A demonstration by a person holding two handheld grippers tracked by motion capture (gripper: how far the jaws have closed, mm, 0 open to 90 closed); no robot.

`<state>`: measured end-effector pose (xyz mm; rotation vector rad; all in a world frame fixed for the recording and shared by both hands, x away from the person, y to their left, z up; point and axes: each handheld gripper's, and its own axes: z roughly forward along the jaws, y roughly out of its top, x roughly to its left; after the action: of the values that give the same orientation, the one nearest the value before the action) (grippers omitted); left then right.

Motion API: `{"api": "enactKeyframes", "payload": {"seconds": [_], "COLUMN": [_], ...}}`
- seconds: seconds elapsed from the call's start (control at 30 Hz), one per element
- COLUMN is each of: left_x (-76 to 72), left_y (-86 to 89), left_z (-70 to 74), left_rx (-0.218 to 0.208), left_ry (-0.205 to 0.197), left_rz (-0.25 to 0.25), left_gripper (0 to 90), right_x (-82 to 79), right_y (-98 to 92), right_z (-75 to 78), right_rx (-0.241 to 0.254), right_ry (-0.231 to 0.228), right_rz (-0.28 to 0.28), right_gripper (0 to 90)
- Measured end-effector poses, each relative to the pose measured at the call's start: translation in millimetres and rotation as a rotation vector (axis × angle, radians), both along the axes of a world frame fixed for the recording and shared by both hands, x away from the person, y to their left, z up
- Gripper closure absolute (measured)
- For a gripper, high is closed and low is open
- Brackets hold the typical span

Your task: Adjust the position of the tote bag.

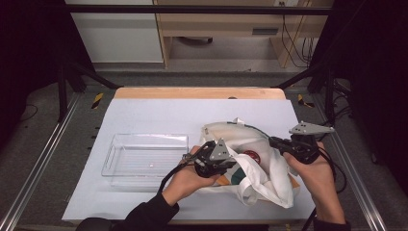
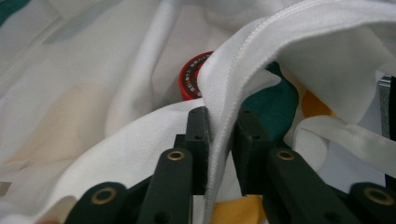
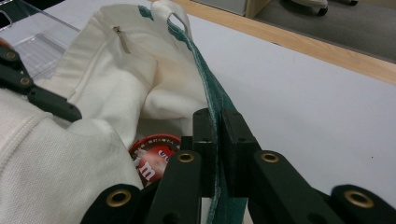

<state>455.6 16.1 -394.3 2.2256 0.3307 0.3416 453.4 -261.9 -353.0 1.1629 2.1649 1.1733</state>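
1. Lying at the left of the pale worktop [image 1: 144,115]: a clear plastic tray [image 1: 146,159], sitting empty just left of the person's left hand [image 1: 185,180].
2. Resting right of centre on the worktop: a crumpled white cloth bag [image 1: 260,168] with teal and orange patches, its mouth gaping toward the camera in the high view.
3. Reaching in from below at the bag's left side: the left tool [image 1: 226,163], pointing right into the folds.
4. Pinching, in the left gripper view, a stitched white edge of the bag [image 2: 224,88] between the two black jaws of the left tool [image 2: 219,154]; standing narrow, with the cloth running up between the pads.
5. Peeking out inside the bag: a round red lid with white lettering [image 2: 194,77], lying partly under the white edge; also showing as a red disc [image 1: 251,156] in the high view.
6. Holding the bag's right side: the right tool [image 1: 276,142], gripped in the right hand [image 1: 315,173].
7. Clamping, in the right gripper view, a teal strip of the bag's rim [image 3: 212,100] between the nearly closed jaws of the right tool [image 3: 218,154], the red lid [image 3: 154,154] lying just left of them.
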Motion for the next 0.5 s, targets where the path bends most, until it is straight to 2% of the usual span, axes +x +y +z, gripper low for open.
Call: {"api": "enactKeyframes", "payload": {"seconds": [0.1, 0.2, 0.3, 0.5], "left_x": [-3.4, -6.5, -9.3, -15.9], "left_y": [2.3, 8.5, 12.5, 16.4], "left_z": [-0.6, -2.5, -2.8, -3.6], "left_rx": [0.002, -0.022, -0.023, -0.028], "left_ry": [-0.011, -0.011, -0.009, -0.010], "left_rz": [-0.003, 0.009, 0.008, 0.013], "left_gripper": [82.2, 83.6, 84.0, 84.3], "right_x": [-0.9, -1.9, -2.1, -3.5], "right_y": [0.6, 2.3, 4.3, 5.9], "right_z": [1.2, 2.3, 2.7, 2.8], "right_rx": [-0.005, 0.000, 0.003, 0.019], "right_ry": [-0.005, -0.002, -0.013, -0.023], "right_rz": [0.007, 0.011, 0.026, 0.043], "right_gripper": [84.7, 83.7, 81.4, 65.0]}}
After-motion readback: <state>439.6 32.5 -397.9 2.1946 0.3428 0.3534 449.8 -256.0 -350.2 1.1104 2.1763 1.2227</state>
